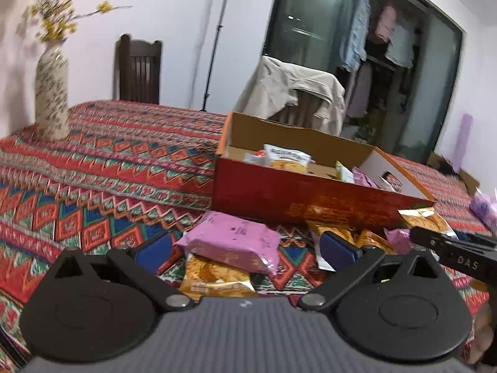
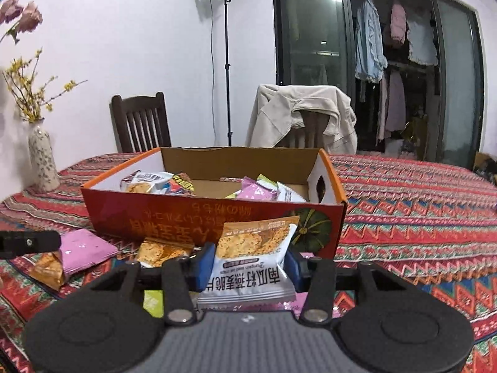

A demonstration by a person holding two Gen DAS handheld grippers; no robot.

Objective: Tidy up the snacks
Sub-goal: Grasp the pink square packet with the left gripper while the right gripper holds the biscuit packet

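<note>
So the right tongs (image 2: 247, 269) are pinching a white crinkly snack packet with orange crackers printed on it (image 2: 251, 258), just in front of the open red cardboard box (image 2: 174, 217) on the patterned bench (image 2: 419, 211). Left tongs (image 1: 248, 248) hang spread wide over a pink foil packet (image 1: 233, 242), also in front of that box.

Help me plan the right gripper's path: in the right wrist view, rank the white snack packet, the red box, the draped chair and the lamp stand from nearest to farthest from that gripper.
1. White snack packet: pinched between the right gripper pads.
2. Red box: just ahead on the table.
3. Draped chair: behind the box, slightly right.
4. Lamp stand: by the back wall; it looks farthest, though close to the chair.
</note>
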